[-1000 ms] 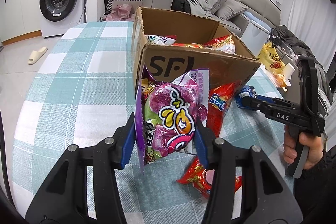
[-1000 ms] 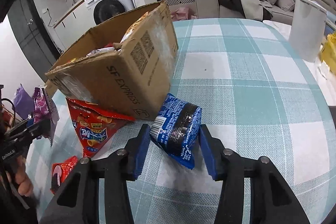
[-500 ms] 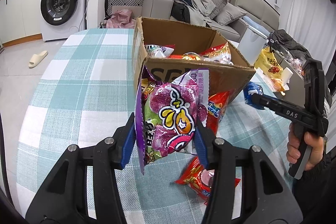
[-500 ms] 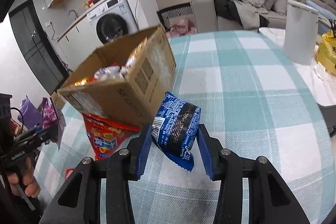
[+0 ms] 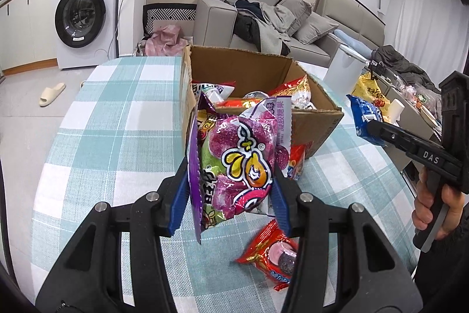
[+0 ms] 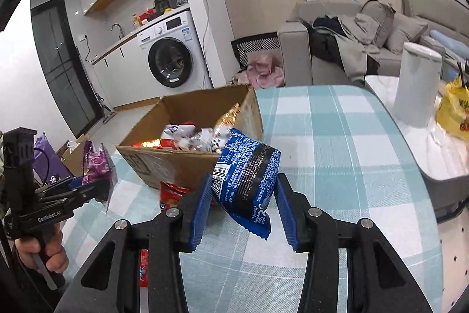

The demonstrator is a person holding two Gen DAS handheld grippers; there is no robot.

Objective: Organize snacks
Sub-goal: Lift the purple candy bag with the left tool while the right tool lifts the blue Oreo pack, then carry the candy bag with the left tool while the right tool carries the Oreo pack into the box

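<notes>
My left gripper point(image 5: 230, 192) is shut on a purple candy bag point(image 5: 237, 163) and holds it in the air in front of the open cardboard box point(image 5: 310, 128). My right gripper point(image 6: 244, 206) is shut on a blue snack pack point(image 6: 246, 175) and holds it above the table by the box's point(image 6: 176, 169) near corner. The box holds several snack bags point(image 6: 190, 138). Each gripper shows in the other's view: the right one point(image 5: 381, 134) with its blue pack point(image 5: 363, 116), the left one point(image 6: 79, 189) with its purple bag point(image 6: 96, 169).
A red snack pack point(image 5: 272, 251) lies on the checked tablecloth point(image 5: 117, 113) below my left gripper. Another red bag point(image 6: 170, 192) leans on the box's front. A white canister point(image 6: 416, 87) and a yellow bag point(image 6: 454, 107) stand to the right.
Both grippers have risen with their packs. The blue pack has left the table and now hangs level with the box's rim. The purple bag is higher, and more of the box's inside shows.
</notes>
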